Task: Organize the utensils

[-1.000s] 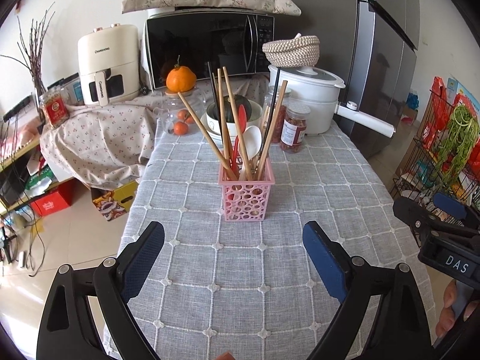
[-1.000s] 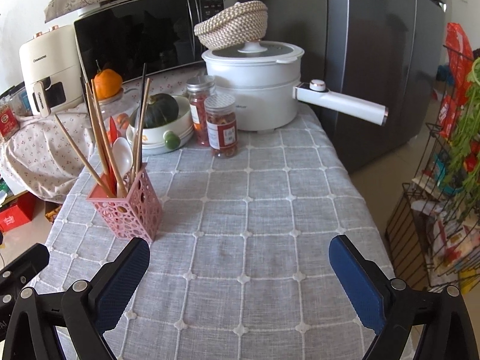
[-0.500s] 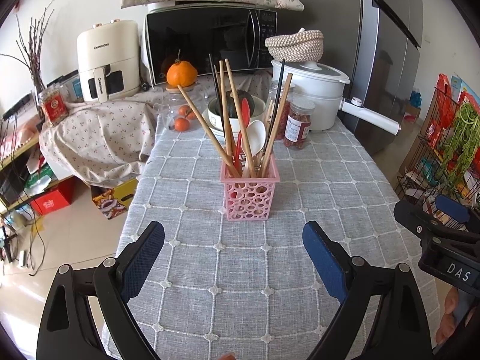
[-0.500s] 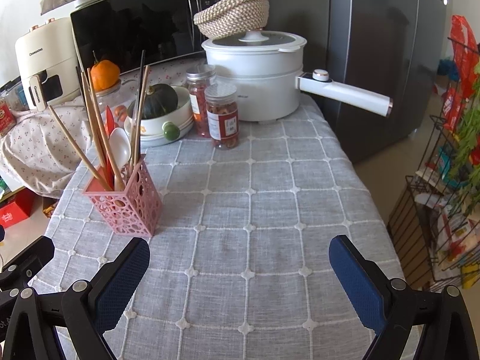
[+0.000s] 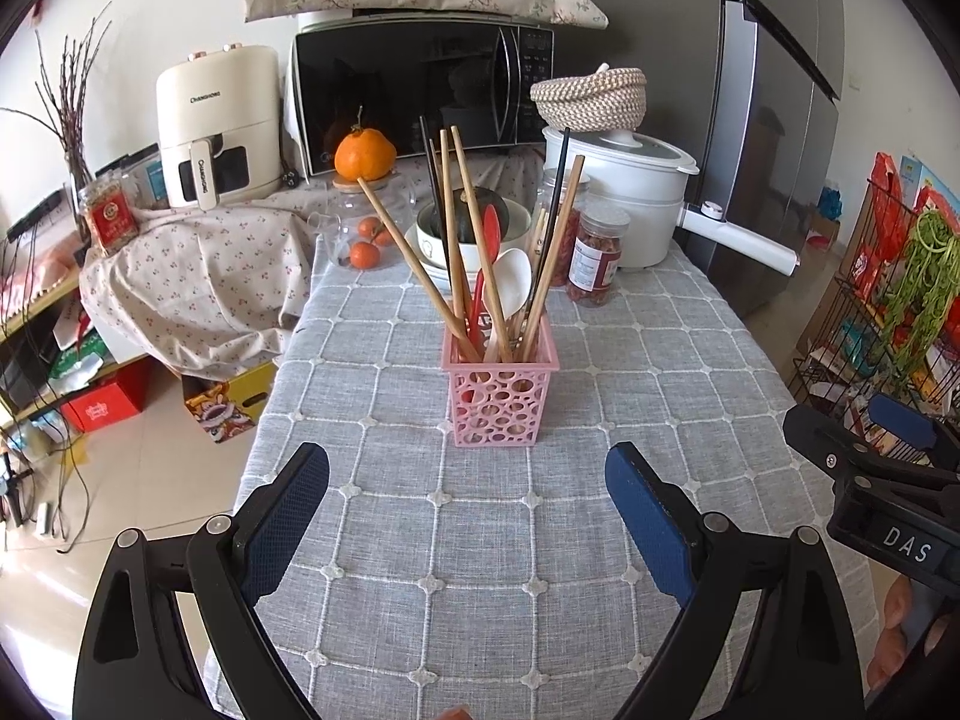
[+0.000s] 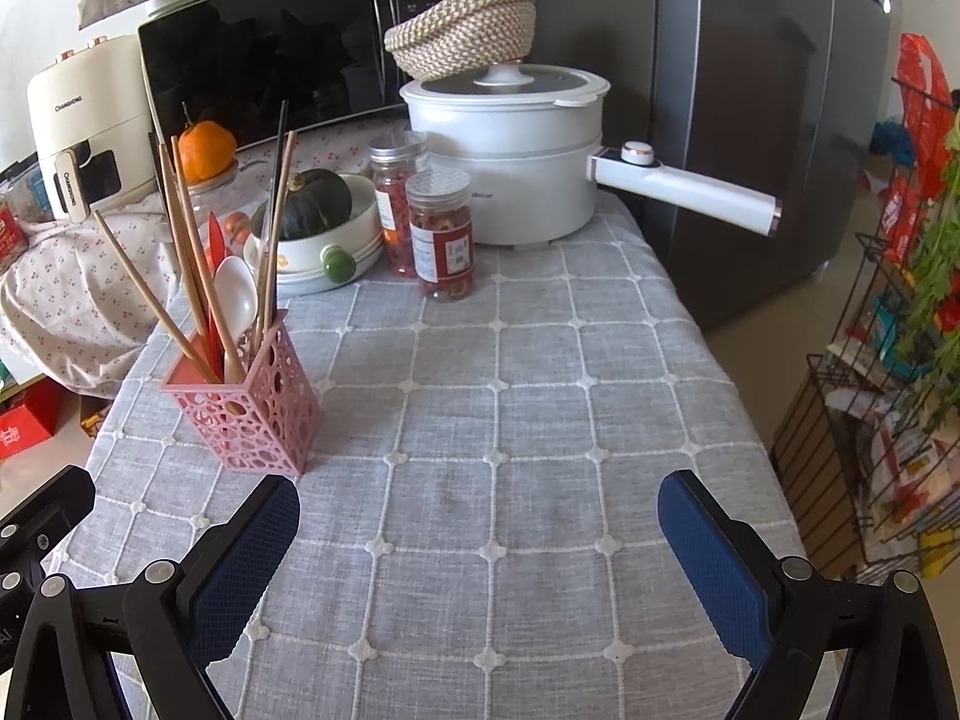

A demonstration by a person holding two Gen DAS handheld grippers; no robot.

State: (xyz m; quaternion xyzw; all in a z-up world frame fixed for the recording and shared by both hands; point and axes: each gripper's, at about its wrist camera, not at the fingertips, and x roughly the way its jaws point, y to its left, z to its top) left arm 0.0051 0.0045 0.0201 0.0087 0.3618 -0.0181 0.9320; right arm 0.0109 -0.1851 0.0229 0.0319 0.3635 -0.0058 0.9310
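A pink perforated utensil holder [image 5: 500, 399] stands upright on the grey checked tablecloth [image 5: 480, 540]. It holds several wooden chopsticks [image 5: 456, 240], a black chopstick, a red spoon [image 5: 486, 252] and a white spoon [image 5: 515, 288]. My left gripper [image 5: 468, 498] is open and empty, just in front of the holder. The holder also shows in the right wrist view [image 6: 246, 414], at the left. My right gripper [image 6: 480, 528] is open and empty over the cloth, to the right of the holder.
Behind the holder stand a bowl with a dark squash [image 6: 312, 210], two spice jars [image 6: 441, 240], a white electric pot [image 6: 510, 174] with a long handle, a microwave [image 5: 420, 90] and an air fryer [image 5: 210, 126]. A wire rack [image 6: 888, 420] stands off the table's right edge.
Both grippers have moved slightly forward toward the table's back; the holder looks a little nearer. Both stay open and empty.
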